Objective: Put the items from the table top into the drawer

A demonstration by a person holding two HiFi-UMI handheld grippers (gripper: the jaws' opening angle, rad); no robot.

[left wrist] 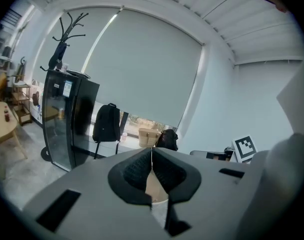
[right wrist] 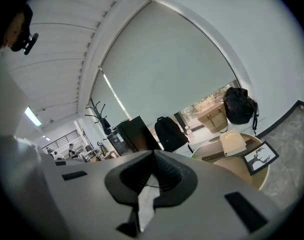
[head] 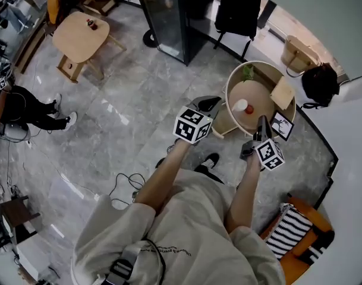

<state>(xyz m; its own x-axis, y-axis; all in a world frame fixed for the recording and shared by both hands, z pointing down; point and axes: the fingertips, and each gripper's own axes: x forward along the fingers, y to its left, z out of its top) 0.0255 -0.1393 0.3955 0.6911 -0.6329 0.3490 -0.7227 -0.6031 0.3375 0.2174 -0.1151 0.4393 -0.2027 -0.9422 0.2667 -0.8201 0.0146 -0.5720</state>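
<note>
Approach step: the left claw (head: 208,104) and right claw (head: 262,122), both pressed together and empty, hover near the round tabletop (head: 261,67). On it sit a white bottle (head: 242,106) (red-capped, perhaps), a notebook (head: 282,92) and a framed picture (head: 282,125). Next, one claw must spread over an item.

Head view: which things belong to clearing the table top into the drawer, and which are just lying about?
Job: round table, picture frame, book, white container, small plant.
Lying about: black backpack, woven basket, black bag, wooden table.

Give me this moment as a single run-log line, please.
stage: pre-grasp | left gripper: shut, empty | right gripper: shut, empty | round table: items on top, untouched
</note>
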